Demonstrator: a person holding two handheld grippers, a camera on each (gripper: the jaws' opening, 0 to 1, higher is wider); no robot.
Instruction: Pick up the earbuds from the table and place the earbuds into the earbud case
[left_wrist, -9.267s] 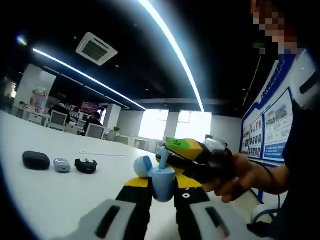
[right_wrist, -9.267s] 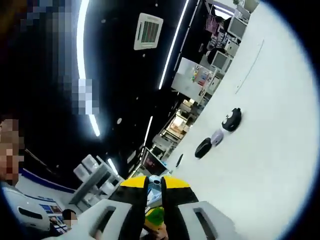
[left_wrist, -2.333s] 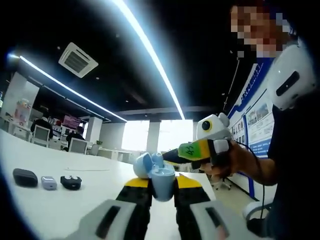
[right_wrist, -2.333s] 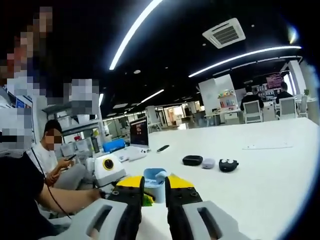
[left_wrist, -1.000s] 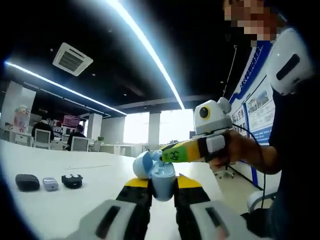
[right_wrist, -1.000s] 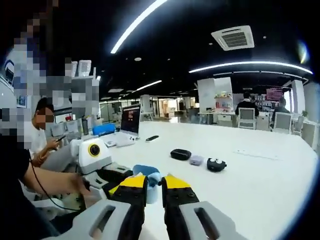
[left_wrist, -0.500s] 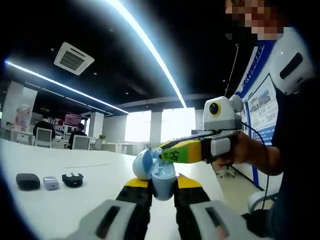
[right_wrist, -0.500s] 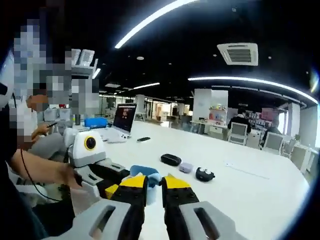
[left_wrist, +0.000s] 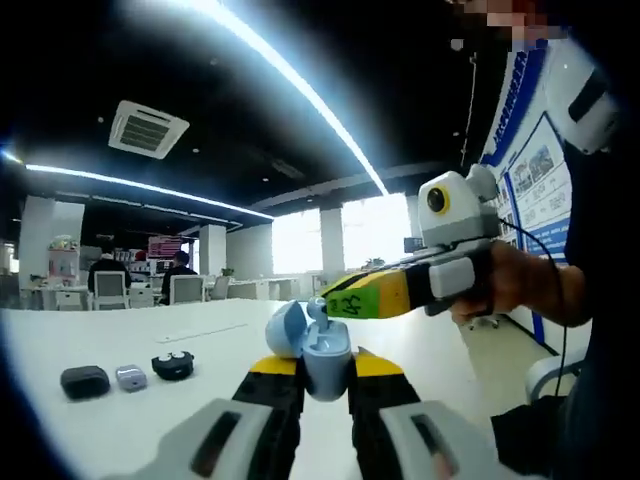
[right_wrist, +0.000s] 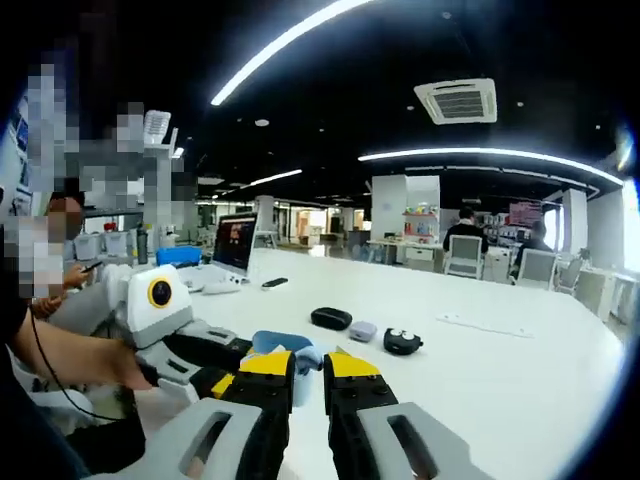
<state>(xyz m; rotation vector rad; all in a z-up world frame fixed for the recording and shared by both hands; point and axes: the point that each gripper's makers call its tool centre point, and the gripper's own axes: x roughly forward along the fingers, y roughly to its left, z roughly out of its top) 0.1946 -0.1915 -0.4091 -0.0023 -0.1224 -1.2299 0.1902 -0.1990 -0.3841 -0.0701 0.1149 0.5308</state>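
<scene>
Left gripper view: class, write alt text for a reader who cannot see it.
The left tongs hold an open light-blue earbud case above a white table, while the right tongs reach its opening. Three small cases sit on the table behind.

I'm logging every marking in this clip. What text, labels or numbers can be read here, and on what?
Green label on the right gripper: dark characters, too blurred to read with confidence.
Wall posters behind the person: print too small to read.
Red screen far across the room: illegible.
Laptop screen on the table: no readable text.
Blue earbud case in the left gripper: no marking visible.
</scene>
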